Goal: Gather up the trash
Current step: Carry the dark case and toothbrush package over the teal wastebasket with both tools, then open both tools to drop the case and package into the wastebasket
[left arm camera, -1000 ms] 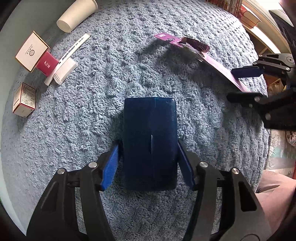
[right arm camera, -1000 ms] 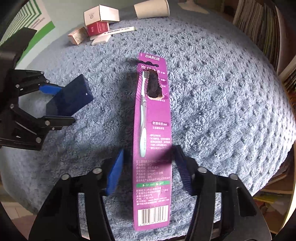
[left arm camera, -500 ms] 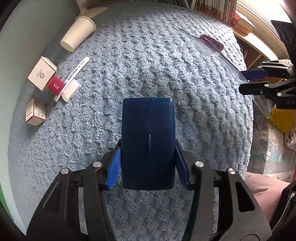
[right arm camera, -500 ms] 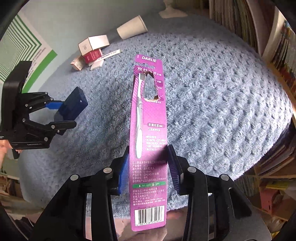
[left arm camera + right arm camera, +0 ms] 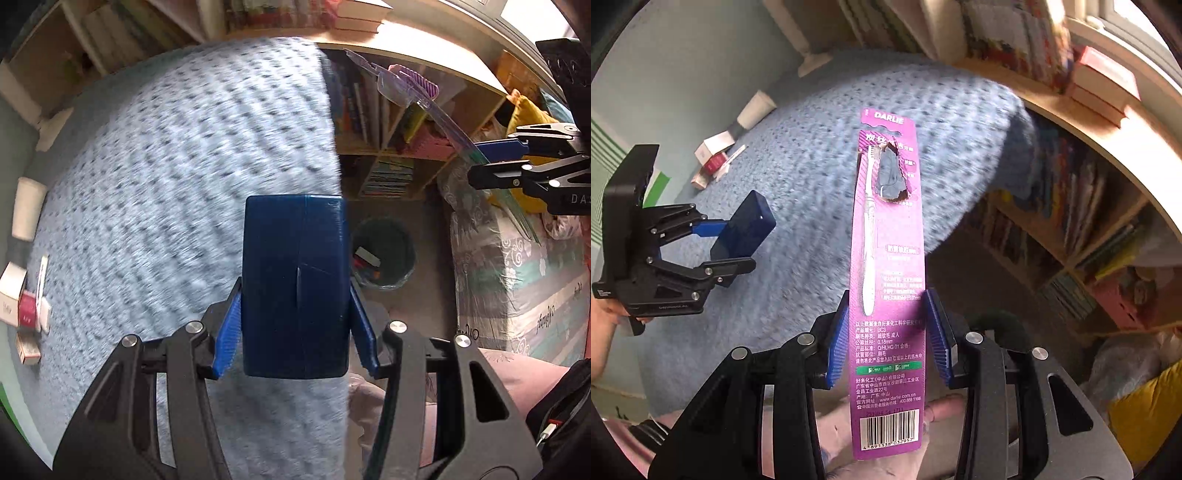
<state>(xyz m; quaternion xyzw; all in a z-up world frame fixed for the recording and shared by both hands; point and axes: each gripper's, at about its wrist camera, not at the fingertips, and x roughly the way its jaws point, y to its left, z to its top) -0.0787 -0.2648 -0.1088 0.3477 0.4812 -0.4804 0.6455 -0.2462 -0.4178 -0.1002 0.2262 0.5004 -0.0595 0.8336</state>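
My left gripper (image 5: 295,317) is shut on a dark blue box (image 5: 295,284) and holds it in the air past the right edge of the blue blanket (image 5: 177,184), above a dark green bin (image 5: 384,254) on the floor. My right gripper (image 5: 888,332) is shut on a torn purple toothbrush package (image 5: 886,258) and holds it up, off the blanket (image 5: 820,155). The package also shows edge-on in the left wrist view (image 5: 417,96), held by the right gripper (image 5: 491,158). The left gripper with the box shows in the right wrist view (image 5: 738,240).
A paper cup (image 5: 27,208), small cartons (image 5: 11,295) and a white strip (image 5: 41,280) lie at the blanket's left side. The bin holds some trash. Bookshelves (image 5: 1071,206) stand to the right, a patterned mattress (image 5: 517,277) beyond the bin.
Both grippers have lifted their items off the blanket and swung right, past its edge. The bin and bookshelves have come into view.
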